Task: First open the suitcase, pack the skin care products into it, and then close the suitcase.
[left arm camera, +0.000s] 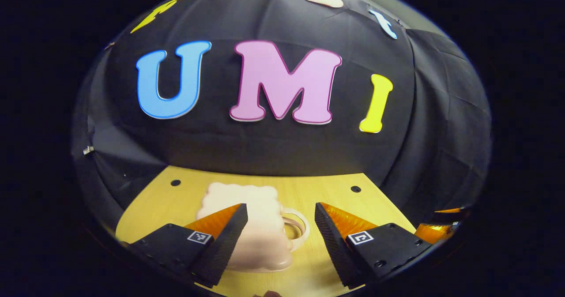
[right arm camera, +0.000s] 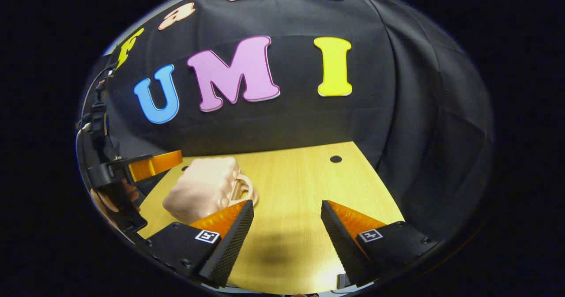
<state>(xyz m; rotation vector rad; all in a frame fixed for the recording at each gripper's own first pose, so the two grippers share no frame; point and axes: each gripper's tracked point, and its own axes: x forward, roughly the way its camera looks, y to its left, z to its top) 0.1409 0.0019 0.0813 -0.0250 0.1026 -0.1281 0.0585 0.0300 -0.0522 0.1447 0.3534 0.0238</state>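
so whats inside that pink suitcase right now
Can't tell. The pink suitcase lies closed on the wooden table, handle to one side, so its inside is covered. Both sets of jaws stand open, off it.

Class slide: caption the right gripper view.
Open right gripper hovers over wooden table; closed pink quilted suitcase sits left.

This is a staged recording booth, not a lived-in room. Black cloth (left arm camera: pixel 282 151) hangs in creased folds as the back and side walls and closes in a small space. A bare, light wooden table (right arm camera: pixel 300 178) fills the floor of it, with round dark holes (right arm camera: pixel 336 159) drilled near its far corners, as on a test bench. The only household thing on it is a small pink suitcase (right arm camera: pixel 201 191) with a handle.
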